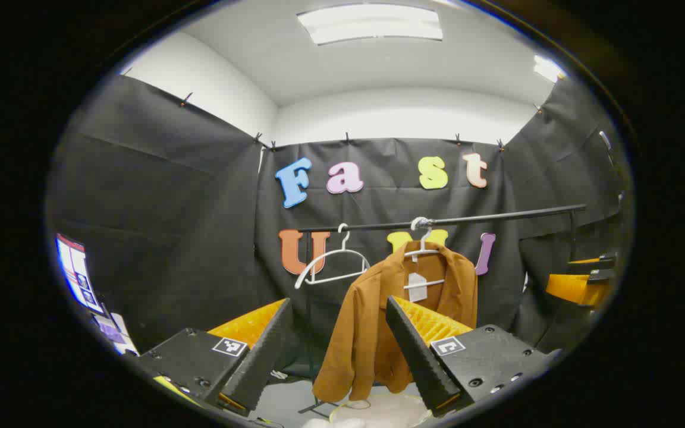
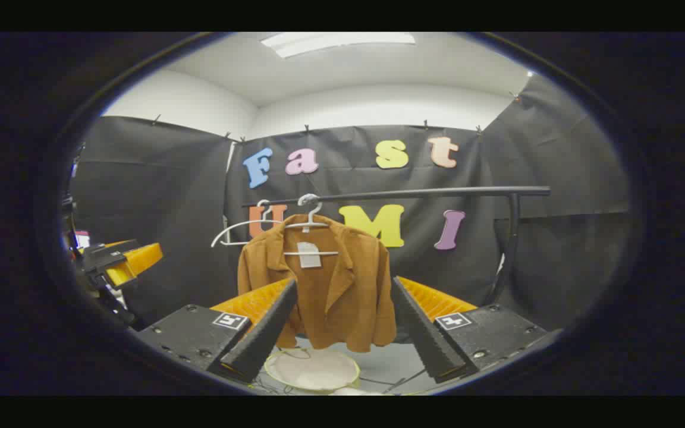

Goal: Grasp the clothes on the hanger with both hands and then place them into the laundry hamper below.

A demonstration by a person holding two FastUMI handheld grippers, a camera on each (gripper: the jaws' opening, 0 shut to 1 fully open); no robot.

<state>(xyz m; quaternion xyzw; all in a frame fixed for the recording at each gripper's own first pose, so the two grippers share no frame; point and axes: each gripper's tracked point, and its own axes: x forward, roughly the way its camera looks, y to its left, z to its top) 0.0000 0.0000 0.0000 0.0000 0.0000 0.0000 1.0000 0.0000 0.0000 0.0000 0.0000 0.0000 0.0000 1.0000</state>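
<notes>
While both tools hang short of the rail, this is how things stand:

Step in hand: the approach; nothing is gripped yet, so the grasp, the lift off and the drop are all to come, by my reading.

Left gripper (image 1: pixel 338 351): fingers spread wide, nothing between them; it hangs well apart from the garment, which sits at about one o'clock of the gap in the left gripper view.

Empty hanger (image 1: pixel 332 264): white, on the rail (image 1: pixel 497 216), just beside the loaded one at its nine o'clock.

Jacket (image 2: pixel 324 285): brown, on a white hanger (image 2: pixel 310 221) hooked over the black rail, hanging at twelve o'clock in the right gripper view.

Hamper (image 2: pixel 311 368): pale round opening on the floor at six o'clock of the jacket, a little to its left.

Right gripper (image 2: pixel 345 336): fingers wide apart and empty, framing the jacket's hem from a distance.

Next move: likely both tools go forward, one to each shoulder, and close on the cloth.
</notes>
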